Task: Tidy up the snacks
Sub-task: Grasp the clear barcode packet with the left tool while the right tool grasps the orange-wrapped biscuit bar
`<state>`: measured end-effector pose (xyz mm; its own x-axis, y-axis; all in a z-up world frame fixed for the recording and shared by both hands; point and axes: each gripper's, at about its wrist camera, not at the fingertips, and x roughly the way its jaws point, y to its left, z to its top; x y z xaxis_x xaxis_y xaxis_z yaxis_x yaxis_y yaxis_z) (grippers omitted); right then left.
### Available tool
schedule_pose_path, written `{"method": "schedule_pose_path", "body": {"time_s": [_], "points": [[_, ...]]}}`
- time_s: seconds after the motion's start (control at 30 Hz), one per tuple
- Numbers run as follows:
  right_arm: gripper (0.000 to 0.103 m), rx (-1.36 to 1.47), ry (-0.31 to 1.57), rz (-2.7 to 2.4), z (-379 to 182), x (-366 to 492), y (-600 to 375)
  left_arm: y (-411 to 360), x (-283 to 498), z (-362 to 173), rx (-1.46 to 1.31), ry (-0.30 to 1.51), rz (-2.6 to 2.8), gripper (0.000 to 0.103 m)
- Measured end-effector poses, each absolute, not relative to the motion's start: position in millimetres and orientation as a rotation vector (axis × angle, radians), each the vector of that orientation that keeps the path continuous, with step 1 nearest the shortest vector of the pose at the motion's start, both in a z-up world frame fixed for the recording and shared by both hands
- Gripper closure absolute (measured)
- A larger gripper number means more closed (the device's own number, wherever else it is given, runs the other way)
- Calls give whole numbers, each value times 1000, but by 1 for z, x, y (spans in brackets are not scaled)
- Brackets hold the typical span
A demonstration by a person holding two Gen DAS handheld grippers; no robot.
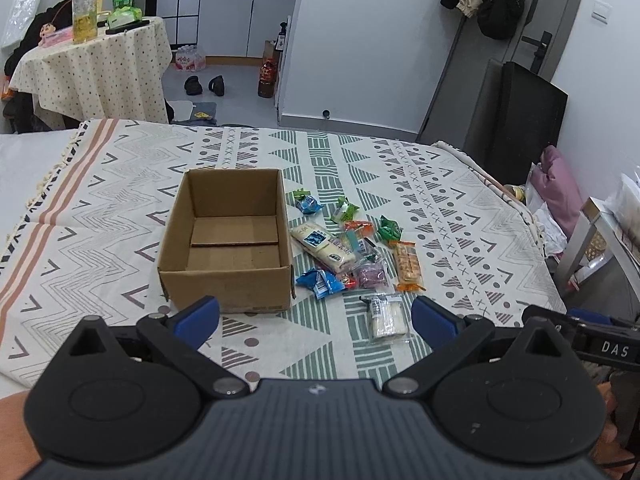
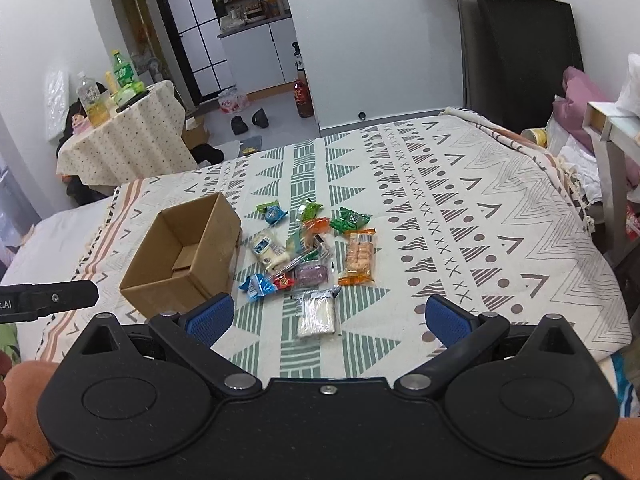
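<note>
While snacks (image 1: 344, 252) lie beside it, the cardboard box (image 1: 226, 280) holds nothing.

Box and snacks on our patterned cloth

We see the cardboard box (image 1: 226, 240) on the cloth (image 1: 460, 216), with the pile of snacks (image 1: 344, 246) just to its right and one clear packet (image 1: 386, 318) nearest us; behind the cloth's left end stands a side table (image 1: 96, 68).

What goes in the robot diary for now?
left gripper: open | right gripper: open | box: empty | snacks: beside box
</note>
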<state>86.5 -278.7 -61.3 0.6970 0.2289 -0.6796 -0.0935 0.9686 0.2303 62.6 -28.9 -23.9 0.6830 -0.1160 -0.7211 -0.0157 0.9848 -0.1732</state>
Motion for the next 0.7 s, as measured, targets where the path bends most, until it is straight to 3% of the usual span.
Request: {"method": "schedule_pose_path", "body": {"time_s": [0.6, 0.7], "points": [[2, 284, 875, 212, -111, 141, -309, -62, 115, -60, -169, 888, -57, 3], [2, 317, 894, 227, -121, 151, -314, -70, 125, -70, -158, 922, -57, 10]]}}
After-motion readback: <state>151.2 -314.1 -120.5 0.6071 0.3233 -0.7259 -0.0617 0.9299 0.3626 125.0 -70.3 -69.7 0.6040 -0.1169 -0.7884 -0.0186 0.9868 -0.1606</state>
